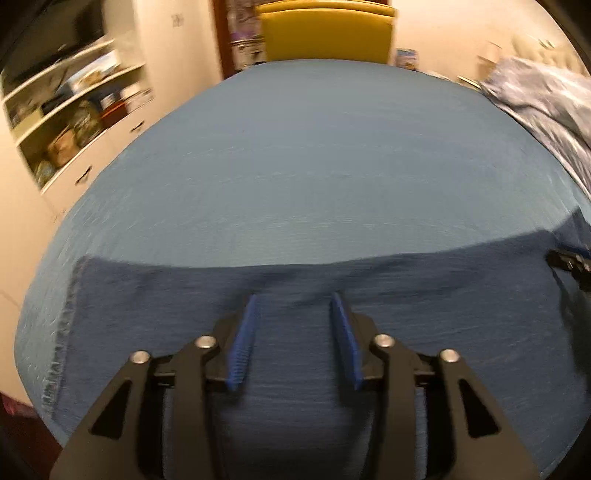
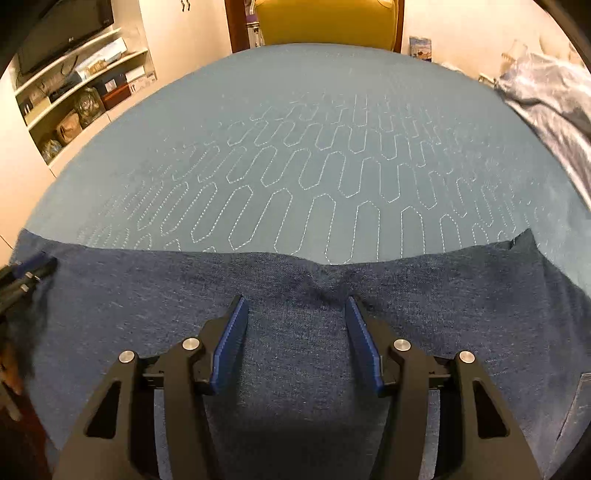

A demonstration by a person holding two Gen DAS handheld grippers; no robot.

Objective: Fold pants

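Observation:
Dark blue denim pants (image 1: 295, 332) lie flat across the near part of a quilted light-blue surface (image 1: 314, 166). My left gripper (image 1: 295, 299) is open just above the denim, holding nothing. In the right wrist view the pants (image 2: 295, 350) span the whole width, with a pucker in the far edge near the middle and a pocket seam at the lower right. My right gripper (image 2: 295, 302) is open over the denim, empty. Each gripper shows at the edge of the other's view: the right one (image 1: 570, 264), the left one (image 2: 29, 275). The left view is blurred.
A yellow chair (image 2: 327, 22) stands at the far edge of the surface. Shelves with boxes and bags (image 2: 77, 96) and a dark TV (image 2: 62, 29) are on the left wall. A crumpled blue-white cloth (image 2: 546, 99) lies at the far right.

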